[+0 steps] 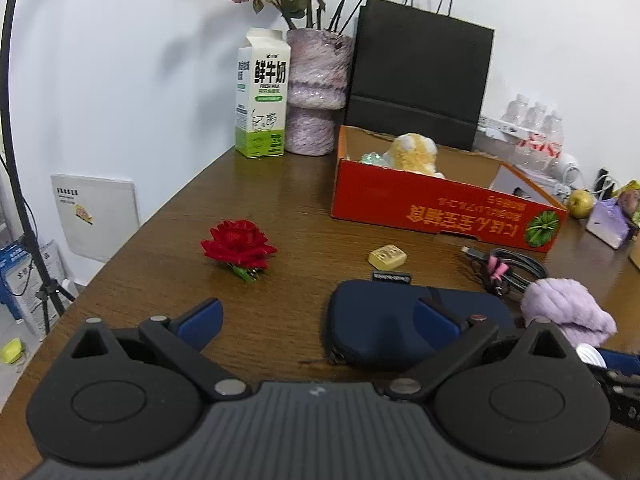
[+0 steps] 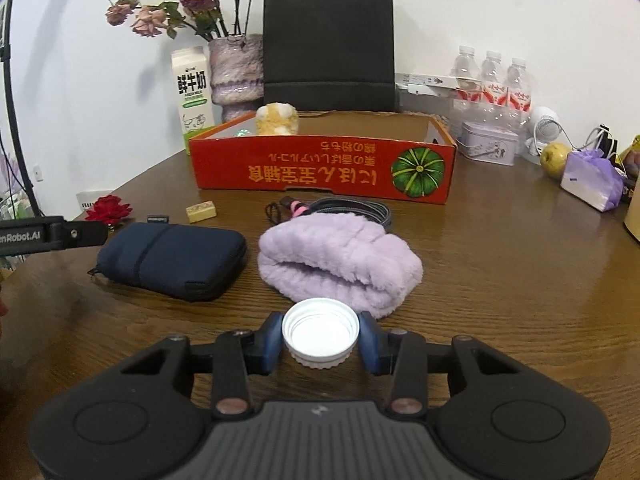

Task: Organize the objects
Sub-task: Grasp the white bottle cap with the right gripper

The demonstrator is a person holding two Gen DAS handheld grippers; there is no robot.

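Observation:
My right gripper (image 2: 321, 338) is shut on a white bottle cap (image 2: 320, 330), just in front of a lilac fluffy cloth (image 2: 340, 260). My left gripper (image 1: 320, 324) is open and empty above the table; its right finger overlaps a navy zip pouch (image 1: 380, 312). The red cardboard box (image 2: 324, 172) stands behind, holding a yellow plush toy (image 2: 277, 119). On the table lie a red rose (image 1: 238, 246), a small yellow block (image 1: 387, 257), a coiled black cable (image 2: 344, 208) and the pouch (image 2: 172, 258).
A milk carton (image 1: 262, 96), a vase of dried roses (image 1: 316, 92) and a black paper bag (image 1: 420, 76) stand at the back wall. Water bottles (image 2: 492, 84), a tin (image 2: 490, 142), an apple (image 2: 555, 158) and a purple packet (image 2: 592, 182) crowd the right.

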